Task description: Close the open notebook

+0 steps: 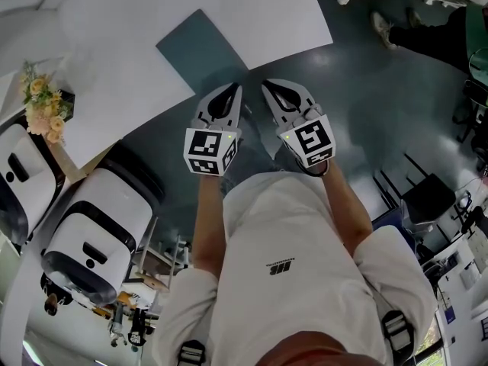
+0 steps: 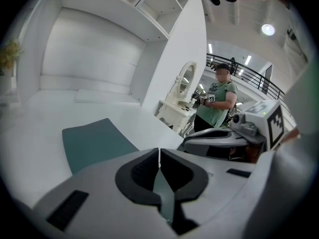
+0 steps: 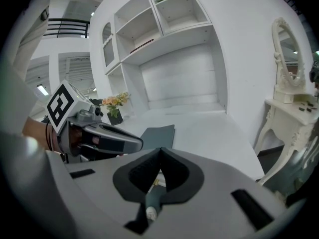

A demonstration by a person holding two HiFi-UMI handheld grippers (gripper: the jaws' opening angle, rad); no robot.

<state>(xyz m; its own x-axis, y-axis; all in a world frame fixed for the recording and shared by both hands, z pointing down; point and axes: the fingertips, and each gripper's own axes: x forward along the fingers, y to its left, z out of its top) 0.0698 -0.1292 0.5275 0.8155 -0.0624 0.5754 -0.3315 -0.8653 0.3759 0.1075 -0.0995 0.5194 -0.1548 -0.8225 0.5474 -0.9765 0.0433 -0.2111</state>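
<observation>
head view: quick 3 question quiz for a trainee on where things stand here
1. True or false: the left claw and the right claw are both shut and empty.
2. The teal notebook lies on: A) the white table; B) the floor; C) a chair.
3. Fill in: in the head view, the flowers stand to the notebook's ____.

Key: 1 true; 2 A; 3 left.
</observation>
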